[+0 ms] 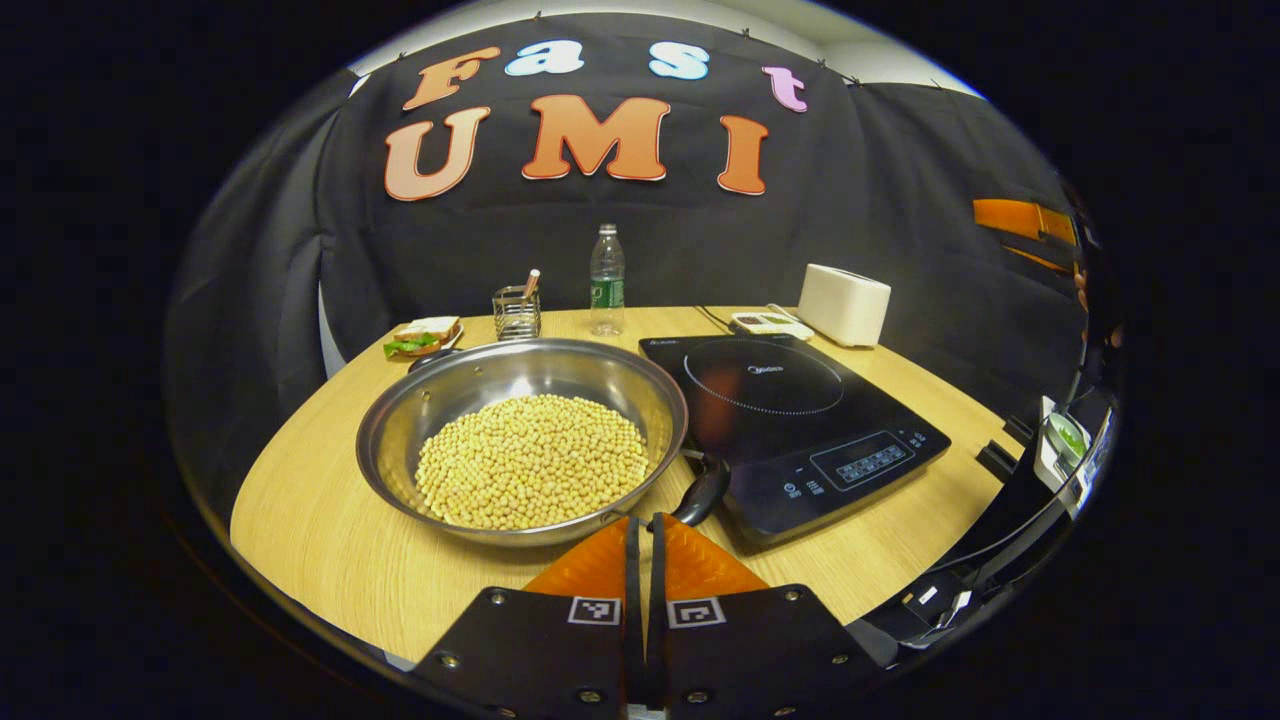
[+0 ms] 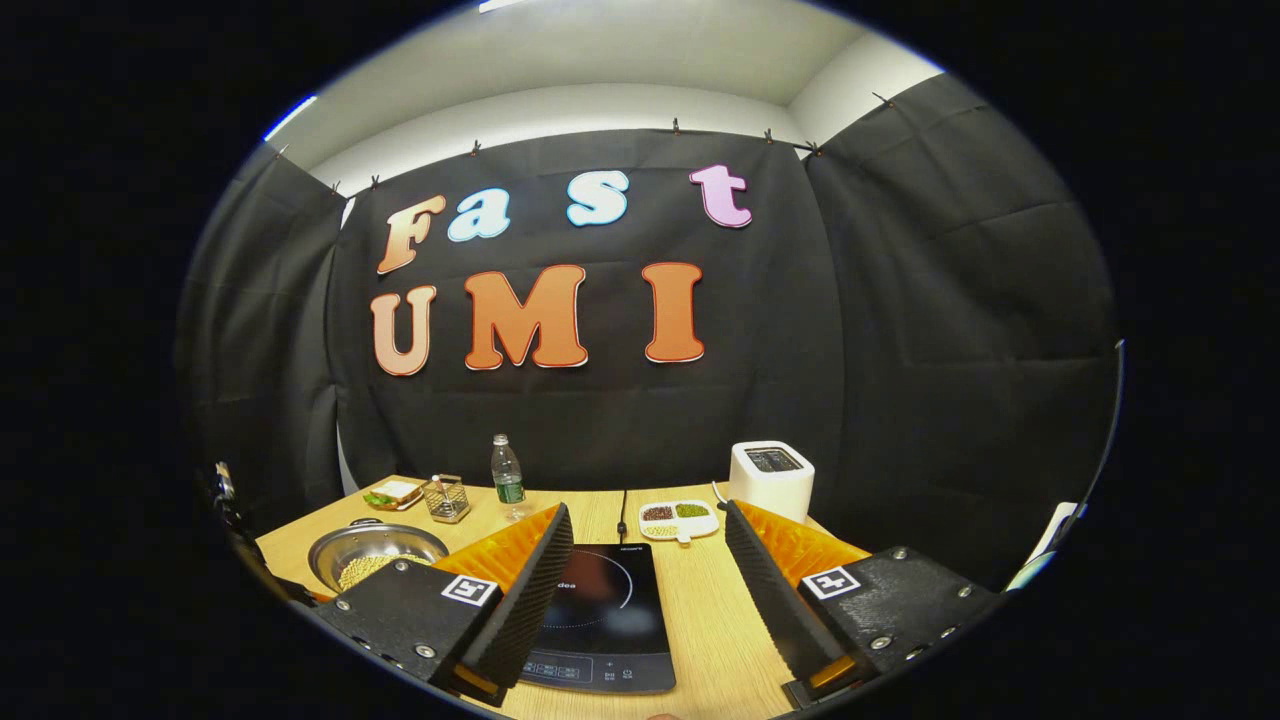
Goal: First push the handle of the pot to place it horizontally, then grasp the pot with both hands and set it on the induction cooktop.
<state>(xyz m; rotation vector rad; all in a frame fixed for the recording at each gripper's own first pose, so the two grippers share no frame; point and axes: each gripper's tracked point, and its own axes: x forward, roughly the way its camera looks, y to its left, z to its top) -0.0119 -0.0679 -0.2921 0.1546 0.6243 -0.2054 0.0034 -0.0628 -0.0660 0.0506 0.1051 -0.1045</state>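
Pot full of beans sitting on table, just left of cooktop. Pot handle pointing toward near right, lying against cooktop's near left edge.

Left gripper hovering just near of handle, fingers pressed together, closed on nothing: blunt tip suiting push.

Right gripper hanging above cooktop, fingers spread wide, holding nothing.

Judgement: push step in hand. Contacting handle near its free end, sweeping slow and low, keeping beans from sloshing, watching cooktop edge.
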